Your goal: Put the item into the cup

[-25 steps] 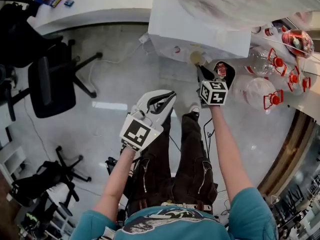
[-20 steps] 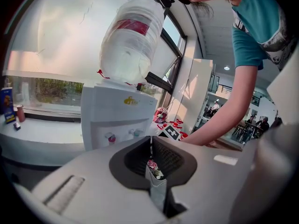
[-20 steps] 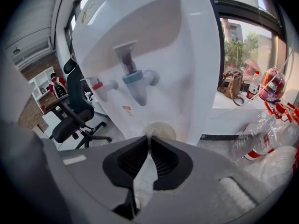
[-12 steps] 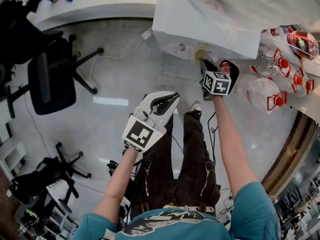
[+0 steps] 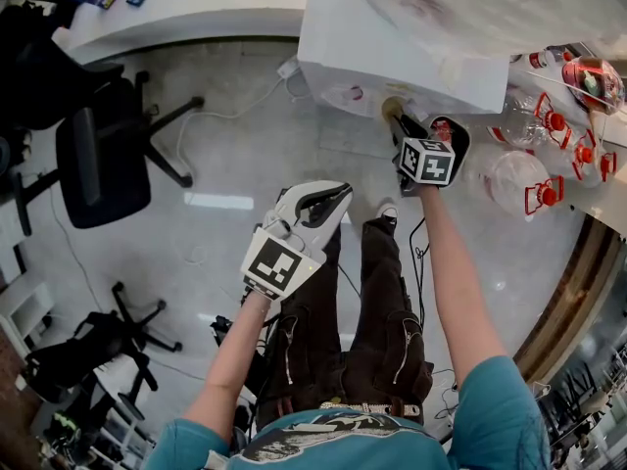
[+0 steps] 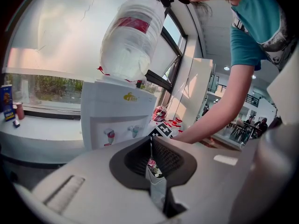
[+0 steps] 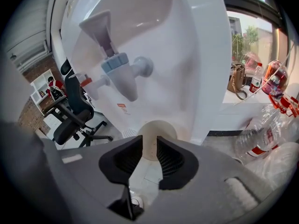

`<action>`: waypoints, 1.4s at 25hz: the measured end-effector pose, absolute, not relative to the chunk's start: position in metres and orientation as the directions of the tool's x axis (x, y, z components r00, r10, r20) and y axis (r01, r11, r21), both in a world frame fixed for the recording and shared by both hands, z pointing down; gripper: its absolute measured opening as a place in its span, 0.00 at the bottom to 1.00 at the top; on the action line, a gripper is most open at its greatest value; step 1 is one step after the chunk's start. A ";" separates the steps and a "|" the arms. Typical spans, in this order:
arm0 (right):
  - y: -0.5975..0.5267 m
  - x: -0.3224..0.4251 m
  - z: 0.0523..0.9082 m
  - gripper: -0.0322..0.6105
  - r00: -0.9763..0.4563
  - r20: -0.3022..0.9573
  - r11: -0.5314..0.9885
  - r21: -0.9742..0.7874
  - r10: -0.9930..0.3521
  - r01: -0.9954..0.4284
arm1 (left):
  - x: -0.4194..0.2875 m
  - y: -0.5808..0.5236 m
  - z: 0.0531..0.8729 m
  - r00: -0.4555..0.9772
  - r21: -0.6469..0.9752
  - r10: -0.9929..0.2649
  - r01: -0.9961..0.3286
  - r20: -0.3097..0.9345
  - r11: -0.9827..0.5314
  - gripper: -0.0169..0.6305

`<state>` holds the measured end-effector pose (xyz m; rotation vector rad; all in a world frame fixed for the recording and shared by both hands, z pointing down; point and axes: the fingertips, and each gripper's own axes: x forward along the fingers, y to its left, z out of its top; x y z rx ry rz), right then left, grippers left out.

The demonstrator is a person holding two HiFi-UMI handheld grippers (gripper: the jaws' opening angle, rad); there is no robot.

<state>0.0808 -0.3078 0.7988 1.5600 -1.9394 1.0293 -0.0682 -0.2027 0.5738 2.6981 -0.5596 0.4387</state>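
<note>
**Sachet in the left gripper, cup held under the tap**

Far left, an office chair (image 5: 93, 160) stands on the floor. The left gripper (image 6: 152, 149) hangs above the person's legs, its fingers pinched shut on a small sachet (image 6: 154, 170) with pink print. The sachet is well apart from the cup. Ahead stands a white water dispenser (image 5: 392, 37). The right gripper (image 7: 148, 146) reaches up to the dispenser, its fingers closed on a pale paper cup (image 7: 162, 127) just below the blue tap (image 7: 120, 68). Empty water bottles (image 5: 514, 179) lie to the right.
</note>
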 end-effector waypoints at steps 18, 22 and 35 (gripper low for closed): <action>-0.265 0.053 0.698 0.20 -0.368 0.574 0.117 -0.426 -0.732 -0.897 | -0.067 -0.211 0.539 0.876 0.201 -0.330 -0.416 0.353 -0.887 0.06; -0.250 0.044 0.662 0.20 -0.398 0.527 0.153 -0.447 -0.751 -0.881 | -0.065 -0.212 0.528 0.873 0.191 -0.331 -0.415 0.357 -0.889 0.06; -0.225 0.016 0.528 0.19 -0.466 0.346 0.285 -0.462 -0.814 -0.840 | -0.067 -0.207 0.482 0.880 0.130 -0.311 -0.377 0.358 -0.917 0.06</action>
